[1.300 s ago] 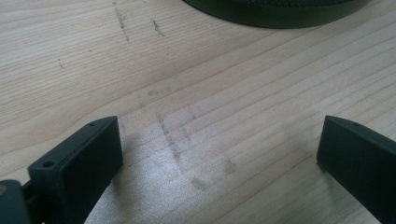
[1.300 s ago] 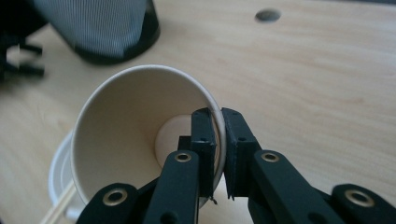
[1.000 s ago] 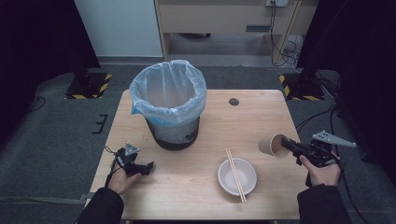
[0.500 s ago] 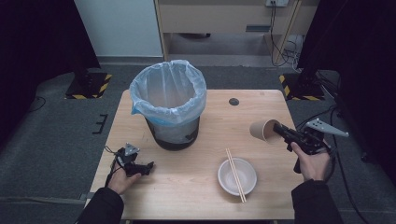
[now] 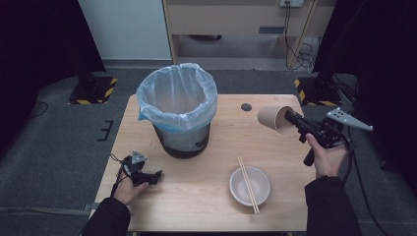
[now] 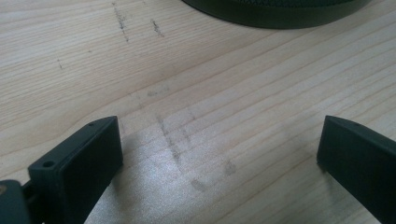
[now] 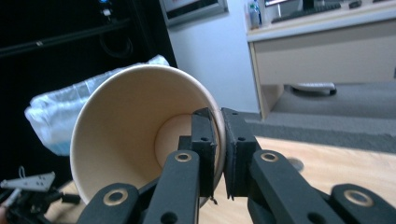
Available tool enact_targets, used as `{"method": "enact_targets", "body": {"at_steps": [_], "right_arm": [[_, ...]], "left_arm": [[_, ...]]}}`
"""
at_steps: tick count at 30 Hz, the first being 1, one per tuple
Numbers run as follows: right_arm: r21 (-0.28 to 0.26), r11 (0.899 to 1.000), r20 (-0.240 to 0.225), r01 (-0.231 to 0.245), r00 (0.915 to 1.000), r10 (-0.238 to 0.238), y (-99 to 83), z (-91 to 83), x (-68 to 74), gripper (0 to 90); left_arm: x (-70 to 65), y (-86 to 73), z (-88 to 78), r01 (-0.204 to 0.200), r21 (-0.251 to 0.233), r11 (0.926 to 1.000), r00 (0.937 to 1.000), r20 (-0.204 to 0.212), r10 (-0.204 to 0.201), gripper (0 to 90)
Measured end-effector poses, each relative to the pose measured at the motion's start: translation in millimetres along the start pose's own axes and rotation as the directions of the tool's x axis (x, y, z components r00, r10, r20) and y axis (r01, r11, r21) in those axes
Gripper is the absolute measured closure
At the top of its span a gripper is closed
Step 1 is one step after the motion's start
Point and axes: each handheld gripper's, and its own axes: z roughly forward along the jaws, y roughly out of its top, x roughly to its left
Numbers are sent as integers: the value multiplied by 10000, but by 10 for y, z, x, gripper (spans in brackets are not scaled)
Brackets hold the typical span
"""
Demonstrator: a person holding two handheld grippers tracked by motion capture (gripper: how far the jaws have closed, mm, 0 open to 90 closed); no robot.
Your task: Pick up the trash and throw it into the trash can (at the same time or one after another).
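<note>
Right tool (image 5: 290, 118): I have it clenched on cup (image 5: 271, 119) wall, held tipped above table (image 5: 216, 196) | left tool (image 5: 153, 176): released, resting on table | bin (image 5: 178, 110) between.

The bin (image 5: 178, 114) with its plastic liner is standing tall in the middle-left of the table (image 5: 275, 147), blocking any straight, low crossing between the two sides. The bowl (image 5: 249, 186) with chopsticks (image 5: 248, 183) laid across it is sitting near the front edge, narrowing the passage there. Between the bin and the bowl a strip of bare wood is lying open. The right half behind the bowl is offering wide room, with a small dark disc (image 5: 246, 106) lying flat near the far edge.
</note>
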Motion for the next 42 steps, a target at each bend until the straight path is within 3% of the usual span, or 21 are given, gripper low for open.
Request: {"method": "enact_targets", "body": {"at_steps": [23, 42], "right_arm": [[-1030, 9946, -1106, 86, 9937, -200, 607, 404, 379, 848], [-1003, 9947, -1606, 244, 9862, -404, 767, 903, 689, 847]], "left_arm": [[0, 0, 0, 0, -1, 10000, 10000, 2, 0, 0], [0, 0, 1, 6, -16, 10000, 10000, -2, -6, 0]]}}
